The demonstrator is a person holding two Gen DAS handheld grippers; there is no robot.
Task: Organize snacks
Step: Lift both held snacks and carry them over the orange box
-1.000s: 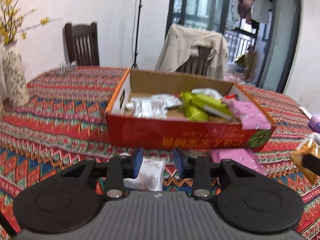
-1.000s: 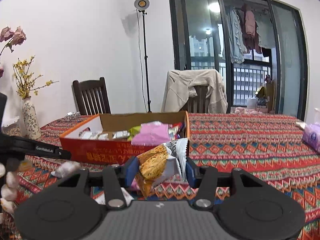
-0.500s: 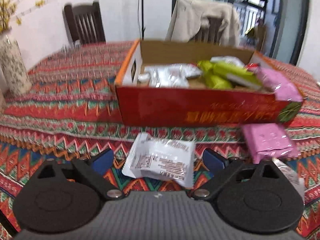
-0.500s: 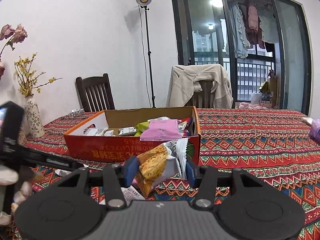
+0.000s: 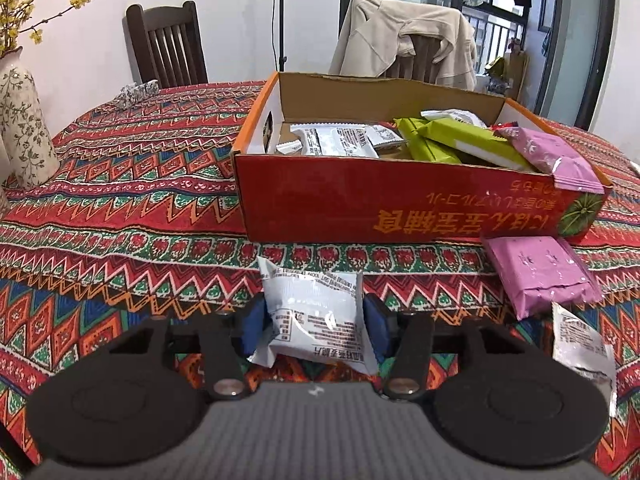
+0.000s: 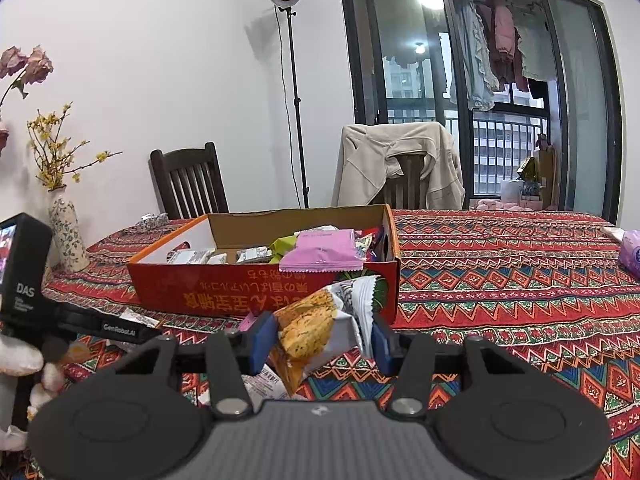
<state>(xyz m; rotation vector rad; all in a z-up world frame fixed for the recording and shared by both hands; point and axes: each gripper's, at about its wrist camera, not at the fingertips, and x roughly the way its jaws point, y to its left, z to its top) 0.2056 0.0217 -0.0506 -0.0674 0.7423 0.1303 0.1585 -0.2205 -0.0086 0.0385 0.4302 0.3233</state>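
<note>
Left claw (image 5: pixel 314 322) clamping white snack packet (image 5: pixel 314 316), red box (image 5: pixel 400 208) of snacks beyond

1. My left wrist camera sat low over the tablecloth (image 5: pixel 120 200), looking along its fingers at the red box (image 5: pixel 400 208) close at 12 o'clock.
2. My right wrist camera looked from higher and farther back, the red box (image 6: pixel 224 288) at 11 o'clock.
3. Both views shared the box, the draped chair (image 5: pixel 404 36) (image 6: pixel 400 160) and the vase (image 5: pixel 24 128) (image 6: pixel 68 236).

Left gripper (image 5: pixel 314 322) low and level, blue pads pressed against a white packet (image 5: pixel 314 312). Right gripper (image 6: pixel 320 338) raised, clamping an orange-and-white snack bag (image 6: pixel 320 328).
</note>
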